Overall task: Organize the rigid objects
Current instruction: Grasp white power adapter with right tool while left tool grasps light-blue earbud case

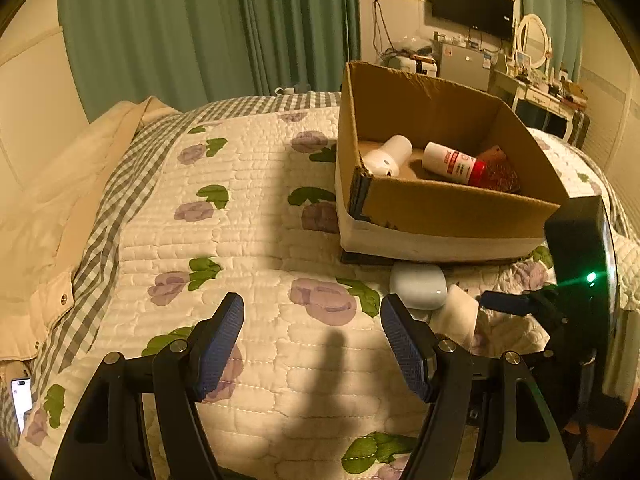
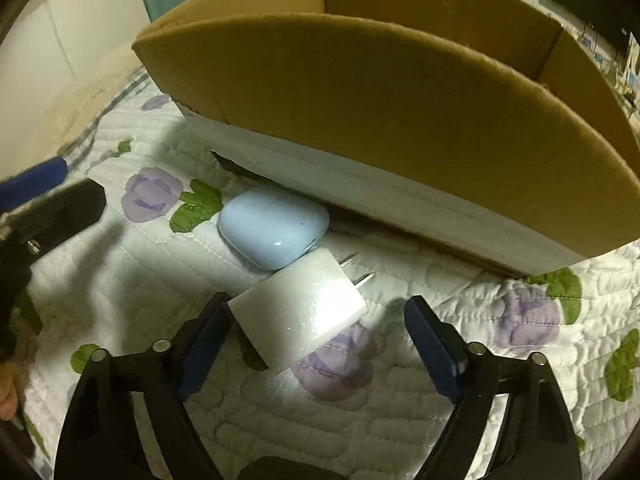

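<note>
Here the right gripper (image 2: pixel 316 344) hangs low over the flowered quilt (image 2: pixel 400 432), its blue-padded fingers (image 2: pixel 434 354) spread wide; a white plug charger (image 2: pixel 300 308) lies tilted between them, one corner right at the left pad, though whether it actually touches cannot be told, and the right pad stands clear of it, so nothing is pinched. The charger's two metal prongs point away toward the box. Touching the charger's far corner is a pale blue earbud case (image 2: pixel 274 226), which lies on the quilt just beside the near wall of a cardboard box (image 2: pixel 360 100). From the left wrist view, the left gripper (image 1: pixel 312 340) hovers over a bare stretch of the quilt (image 1: pixel 256 208), its fingers (image 1: pixel 218 346) wide apart and holding nothing, with a dark shadow falling between them. To its right the right gripper (image 1: pixel 516 304) shows from the side, with a green light glowing on its black body. Just beyond lie the same earbud case (image 1: pixel 418 284) and the charger (image 1: pixel 456 316), close under the cardboard box (image 1: pixel 440 212), which has a white band along its base. Inside the box lie a white bottle (image 1: pixel 388 156), a white bottle with a red cap (image 1: pixel 454 162) and something dark red (image 1: pixel 498 170) in the corner that cannot be made out. At the far left a cream jacket (image 1: pixel 48 216) lies along the bed's edge, with a lit phone (image 1: pixel 22 400) near the bottom. Farther off hang green curtains (image 1: pixel 200 28), and a wall television (image 1: pixel 472 4) is mounted above a cluttered dresser (image 1: pixel 536 88)
</note>
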Tool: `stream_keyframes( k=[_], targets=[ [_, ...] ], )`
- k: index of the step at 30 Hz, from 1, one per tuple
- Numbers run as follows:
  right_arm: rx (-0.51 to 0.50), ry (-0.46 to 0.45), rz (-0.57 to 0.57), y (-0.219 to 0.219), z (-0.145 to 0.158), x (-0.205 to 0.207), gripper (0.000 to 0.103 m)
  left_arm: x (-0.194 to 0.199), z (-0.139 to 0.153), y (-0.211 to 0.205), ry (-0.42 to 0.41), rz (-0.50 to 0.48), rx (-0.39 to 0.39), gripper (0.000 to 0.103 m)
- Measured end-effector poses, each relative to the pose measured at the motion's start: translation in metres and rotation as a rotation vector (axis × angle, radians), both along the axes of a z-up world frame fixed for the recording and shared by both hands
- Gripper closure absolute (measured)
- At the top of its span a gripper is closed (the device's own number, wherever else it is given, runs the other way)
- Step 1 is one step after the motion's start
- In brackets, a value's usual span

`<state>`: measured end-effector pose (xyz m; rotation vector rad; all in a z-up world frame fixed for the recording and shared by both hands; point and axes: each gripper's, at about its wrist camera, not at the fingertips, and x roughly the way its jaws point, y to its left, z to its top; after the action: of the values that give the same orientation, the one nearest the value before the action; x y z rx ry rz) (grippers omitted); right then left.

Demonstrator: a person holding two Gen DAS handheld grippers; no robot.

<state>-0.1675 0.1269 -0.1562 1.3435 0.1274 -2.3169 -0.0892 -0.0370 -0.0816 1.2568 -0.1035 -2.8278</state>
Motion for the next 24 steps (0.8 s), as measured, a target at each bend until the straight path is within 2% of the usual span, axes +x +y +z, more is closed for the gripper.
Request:
stream_keyframes(
  k=[2,5,8,14,17,24],
  targets=[
    [-0.011,-0.001,0.01,0.0,0.001,0.002,0.038,0.0,-0.002,0.003,-0.008,-0.013,-0.002,0.029],
    [-0.022,0.017,0.004,0.004,0.005,0.008,0.038,-0.001,-0.002,0.008,-0.018,-0.025,-0.007,0.029],
    [-0.037,0.055,-0.054,0.023,0.019,0.018,0.038,-0.003,-0.004,0.013,-0.032,-0.036,-0.006,0.029],
    [0.058,0.144,-0.187,0.063,0.043,0.023,0.038,-0.015,-0.016,0.033,-0.088,-0.076,0.043,0.029],
    [0.001,0.119,-0.221,0.079,0.045,0.018,0.038,-0.025,-0.027,0.048,-0.116,-0.091,0.044,0.029],
    [0.021,0.089,-0.249,0.083,0.042,0.011,0.039,-0.043,-0.043,0.067,-0.141,-0.093,0.016,0.029]
  ],
)
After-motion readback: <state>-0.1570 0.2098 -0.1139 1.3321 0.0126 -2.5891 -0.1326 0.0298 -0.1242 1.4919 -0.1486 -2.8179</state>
